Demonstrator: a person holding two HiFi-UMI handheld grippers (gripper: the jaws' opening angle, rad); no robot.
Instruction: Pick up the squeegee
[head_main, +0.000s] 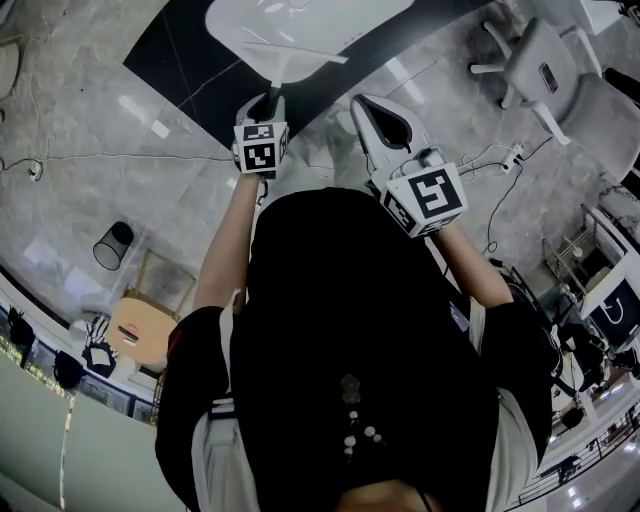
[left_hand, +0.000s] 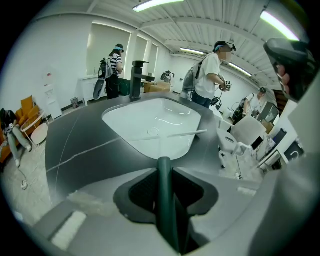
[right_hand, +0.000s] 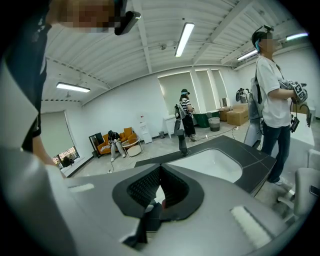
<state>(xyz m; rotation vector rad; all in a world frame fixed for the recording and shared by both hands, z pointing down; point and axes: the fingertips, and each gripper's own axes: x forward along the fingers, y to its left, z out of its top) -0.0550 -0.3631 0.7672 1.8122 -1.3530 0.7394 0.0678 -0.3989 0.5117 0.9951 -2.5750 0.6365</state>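
Observation:
The squeegee has a dark green handle (left_hand: 164, 195) and a thin white blade (left_hand: 186, 133) lying across the white sink basin (left_hand: 150, 117). My left gripper (left_hand: 164, 182) is shut on the handle, with the pads pressing it from both sides. In the head view the left gripper (head_main: 268, 103) points down at the near rim of the basin (head_main: 300, 20), and the blade (head_main: 300, 55) lies just beyond it. My right gripper (head_main: 365, 105) hovers beside it to the right. In the right gripper view the right gripper (right_hand: 159, 187) is shut with nothing held.
The basin is set in a dark countertop (head_main: 190, 60) with a black faucet (left_hand: 137, 80) at its far side. An office chair (head_main: 545, 65) and floor cables stand to the right, a black bin (head_main: 113, 245) to the left. A person (left_hand: 207, 75) stands beyond the counter.

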